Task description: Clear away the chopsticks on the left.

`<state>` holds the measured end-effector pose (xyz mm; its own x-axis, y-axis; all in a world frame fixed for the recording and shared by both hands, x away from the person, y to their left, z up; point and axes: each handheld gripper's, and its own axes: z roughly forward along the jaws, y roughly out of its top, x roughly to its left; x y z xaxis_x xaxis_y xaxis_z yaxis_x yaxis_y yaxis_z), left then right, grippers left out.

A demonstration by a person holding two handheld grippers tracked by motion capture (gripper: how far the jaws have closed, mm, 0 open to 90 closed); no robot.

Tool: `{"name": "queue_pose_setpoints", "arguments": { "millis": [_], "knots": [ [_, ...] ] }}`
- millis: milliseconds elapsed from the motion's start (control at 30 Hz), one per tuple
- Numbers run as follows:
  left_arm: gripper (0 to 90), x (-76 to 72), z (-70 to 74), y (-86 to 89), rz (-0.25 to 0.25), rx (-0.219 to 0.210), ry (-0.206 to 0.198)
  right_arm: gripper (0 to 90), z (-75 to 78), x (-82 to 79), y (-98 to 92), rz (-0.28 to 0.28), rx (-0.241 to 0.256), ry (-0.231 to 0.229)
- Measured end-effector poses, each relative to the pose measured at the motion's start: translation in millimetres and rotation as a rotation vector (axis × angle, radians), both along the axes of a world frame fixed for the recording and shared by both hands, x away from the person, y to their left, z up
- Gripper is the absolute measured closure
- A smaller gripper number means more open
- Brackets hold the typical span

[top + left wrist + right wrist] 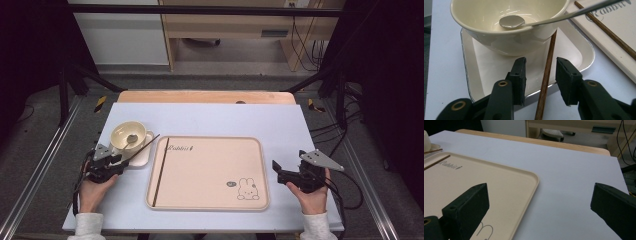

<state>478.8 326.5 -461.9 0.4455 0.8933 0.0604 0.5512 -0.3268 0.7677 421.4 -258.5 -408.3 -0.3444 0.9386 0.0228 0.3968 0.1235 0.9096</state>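
Note:
A cream bowl (120, 134) with a metal spoon (132, 138) in it stands on a small square plate (142, 157) at the table's left. One brown chopstick (547, 67) leans over the plate's (571, 55) rim, beside the bowl (506, 42). It passes between the jaws of my left gripper (541, 80), which stand apart and do not touch it. In the high view that gripper (121, 161) sits at the plate's near left corner. My right gripper (278, 172) hovers wide open by the right edge of the beige tray (205, 172), with nothing between its jaws.
A second chopstick (161, 170) lies along the tray's left side. A rabbit picture (247, 189) marks the tray's near right corner. The pale mat (215, 120) covers the table; bare wood (205, 96) shows at its far edge.

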Motion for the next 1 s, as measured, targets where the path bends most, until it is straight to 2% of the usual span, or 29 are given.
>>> {"name": "queue_pose_setpoints", "arguments": {
  "millis": [300,467,800,933,1000],
  "knots": [
    [73.2,4.9,-5.2,-1.5,-0.016,-0.016,0.017,2.2,-0.2,0.2,-0.2,-0.001,-0.002,0.000],
    [79.7,5.2,-5.3,-1.6,-0.033,-0.012,0.023,2.3,-0.6,0.6,0.3,-0.002,-0.004,0.000],
    [83.8,2.0,-2.7,-6.0,-0.063,-0.027,0.031,2.3,-0.2,0.0,0.2,-0.002,0.001,0.005],
    [84.8,0.9,-2.6,-8.5,-0.062,-0.041,0.027,2.3,-0.3,0.1,0.0,-0.001,-0.003,0.002],
    [85.0,0.1,-1.9,-9.2,-0.061,-0.034,0.027,2.2,0.0,-0.2,-0.1,-0.002,-0.001,0.005]
  ]
}}
